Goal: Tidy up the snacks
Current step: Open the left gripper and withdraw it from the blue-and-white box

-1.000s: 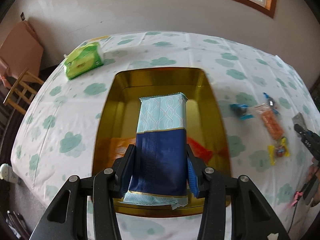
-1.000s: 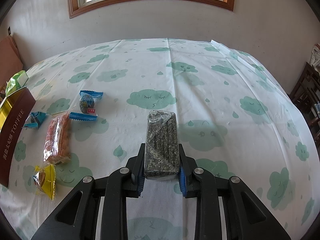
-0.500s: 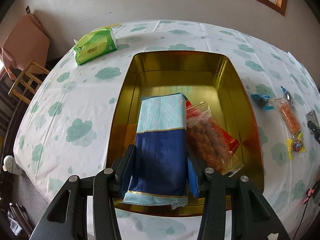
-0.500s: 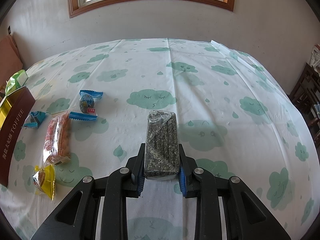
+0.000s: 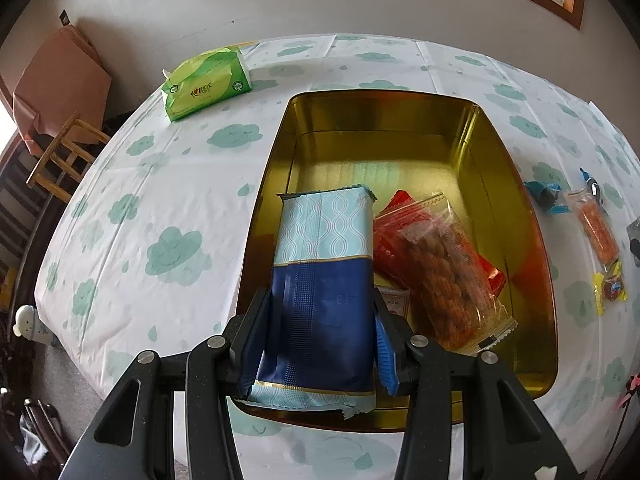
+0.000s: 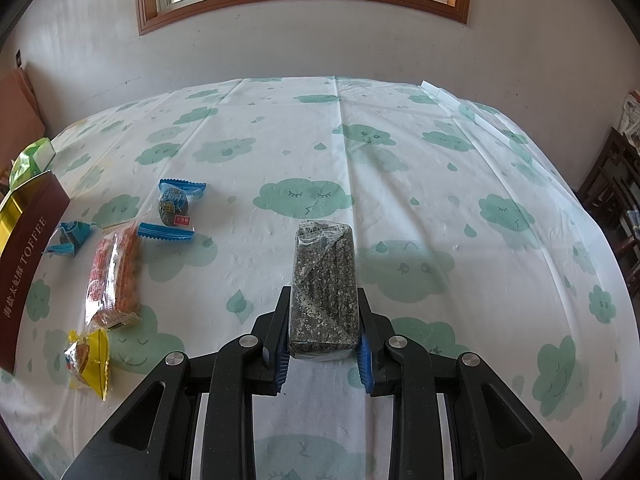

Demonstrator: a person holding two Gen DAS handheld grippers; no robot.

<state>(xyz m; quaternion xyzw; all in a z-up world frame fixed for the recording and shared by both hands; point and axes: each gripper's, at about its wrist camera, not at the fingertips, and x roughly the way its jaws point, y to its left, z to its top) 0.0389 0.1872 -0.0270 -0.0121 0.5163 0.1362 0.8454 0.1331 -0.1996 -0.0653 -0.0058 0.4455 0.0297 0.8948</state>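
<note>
between the fingers of my left gripper (image 5: 320,344) i hold tight a glossy blue packet (image 5: 322,280), over the near left part of the gold tin (image 5: 516,184); it may slip on the smooth foil and land on the crinkly orange snack bag (image 5: 444,272) beside. my right gripper (image 6: 323,340) clamps a flat dark sesame bar (image 6: 324,284) in clear wrap, above the cloud-print tablecloth (image 6: 400,152)

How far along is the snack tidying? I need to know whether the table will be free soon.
Partly done. One clear orange snack pack already lies in the gold tin. The left gripper holds the blue packet over it; the right gripper holds a dark sesame bar. Four small snacks, including the yellow candy, are left on the table.
</note>
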